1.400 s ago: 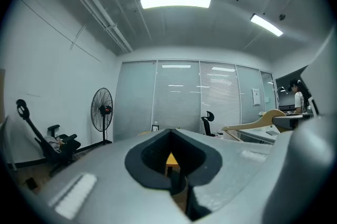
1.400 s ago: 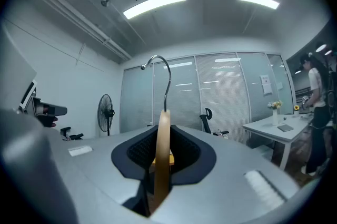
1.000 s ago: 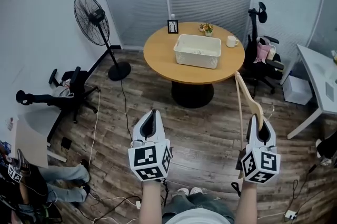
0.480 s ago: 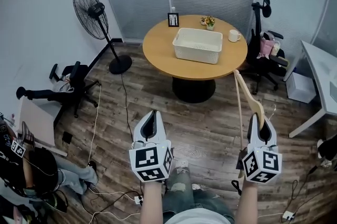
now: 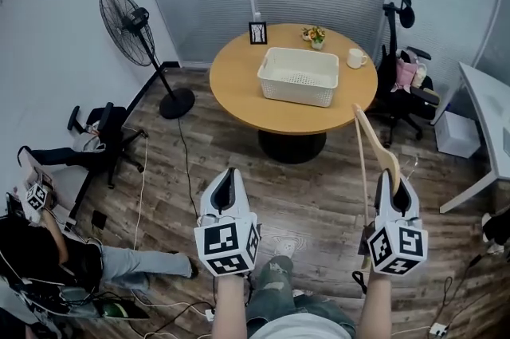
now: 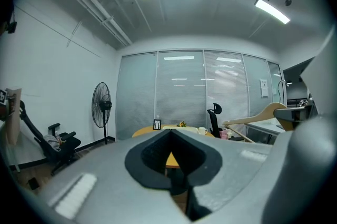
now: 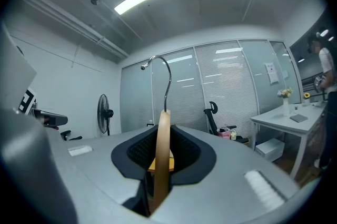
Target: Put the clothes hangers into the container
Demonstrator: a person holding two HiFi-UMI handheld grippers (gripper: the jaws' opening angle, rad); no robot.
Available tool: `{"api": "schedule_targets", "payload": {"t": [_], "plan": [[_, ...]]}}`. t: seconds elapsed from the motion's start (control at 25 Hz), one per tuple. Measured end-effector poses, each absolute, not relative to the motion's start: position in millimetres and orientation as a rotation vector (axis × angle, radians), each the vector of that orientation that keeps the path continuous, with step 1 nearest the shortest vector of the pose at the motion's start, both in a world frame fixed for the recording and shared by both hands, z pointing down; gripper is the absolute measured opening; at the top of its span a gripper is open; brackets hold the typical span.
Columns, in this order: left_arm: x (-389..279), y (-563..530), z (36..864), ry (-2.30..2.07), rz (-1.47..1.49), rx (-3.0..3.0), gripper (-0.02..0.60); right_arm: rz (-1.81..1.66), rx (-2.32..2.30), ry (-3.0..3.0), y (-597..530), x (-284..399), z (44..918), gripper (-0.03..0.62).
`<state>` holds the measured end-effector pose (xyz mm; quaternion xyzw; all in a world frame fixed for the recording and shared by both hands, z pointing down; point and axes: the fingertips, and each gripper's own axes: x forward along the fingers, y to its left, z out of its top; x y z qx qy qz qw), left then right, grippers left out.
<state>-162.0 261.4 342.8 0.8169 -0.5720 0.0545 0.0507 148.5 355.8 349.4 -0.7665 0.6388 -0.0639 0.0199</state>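
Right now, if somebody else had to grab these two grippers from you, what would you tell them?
Left gripper: jaws together, nothing in them.
Right gripper: shut on a wooden hanger, hook pointing up.
Things: the white basket sits on the round table ahead, across the floor from you. No hanger shows inside it.
Done: one hanger is picked up.
Left: walk to the table and put the hanger in the basket. No other hangers are in view.

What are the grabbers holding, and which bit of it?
The right gripper grips a wooden hanger by its wooden middle, just below the metal hook. The left gripper holds nothing; its jaws are together.
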Motion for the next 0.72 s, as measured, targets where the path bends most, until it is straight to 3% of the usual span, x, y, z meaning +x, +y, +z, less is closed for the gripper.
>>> {"api": "schedule_targets", "payload": {"t": [0.72], "plan": [[-150,50,327,-1.652,0.136,2.584,0.0,-0.144,-2.428,1.892,168,151,334,0.083]]}}
